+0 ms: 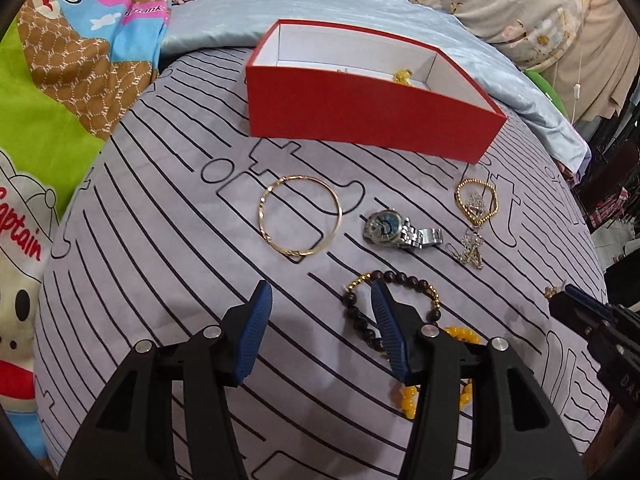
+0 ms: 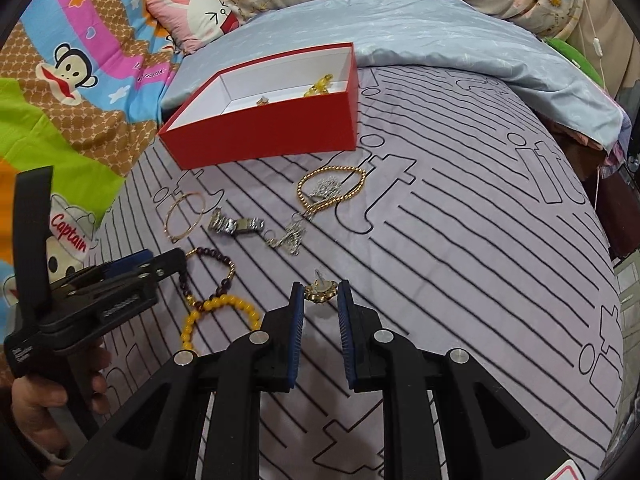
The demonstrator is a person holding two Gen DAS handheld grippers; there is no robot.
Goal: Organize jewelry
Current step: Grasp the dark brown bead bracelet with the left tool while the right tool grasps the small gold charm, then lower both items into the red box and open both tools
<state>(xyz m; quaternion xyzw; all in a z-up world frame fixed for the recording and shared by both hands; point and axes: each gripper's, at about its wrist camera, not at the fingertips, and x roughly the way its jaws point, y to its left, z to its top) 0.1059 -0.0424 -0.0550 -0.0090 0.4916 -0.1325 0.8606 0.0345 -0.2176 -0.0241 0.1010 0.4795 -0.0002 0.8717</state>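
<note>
A small gold earring [image 2: 319,293] sits pinched between the blue pads of my right gripper [image 2: 321,285], above the striped cover; that gripper [image 1: 560,294] shows at the left wrist view's right edge with the earring at its tip. My left gripper [image 1: 320,294] hangs open over the cover with nothing between its fingers. Its right finger overlaps a dark bead bracelet [image 1: 356,312]. Beyond lie a gold bangle [image 1: 298,254], a silver watch [image 1: 384,228], a gold chain bracelet [image 1: 478,222] and a silver chain [image 1: 472,250]. A yellow bead bracelet [image 2: 224,304] lies near the dark one. The red box [image 1: 360,108] stands open behind.
The box [image 2: 260,140] holds a yellow piece [image 2: 320,84] and a small gold item [image 2: 263,100]. A light blue quilt [image 2: 440,28] lies behind it, cartoon bedding [image 2: 72,80] to the left. A person's hand [image 2: 40,408] grips the left gripper's handle. The bed's edge falls away at the right.
</note>
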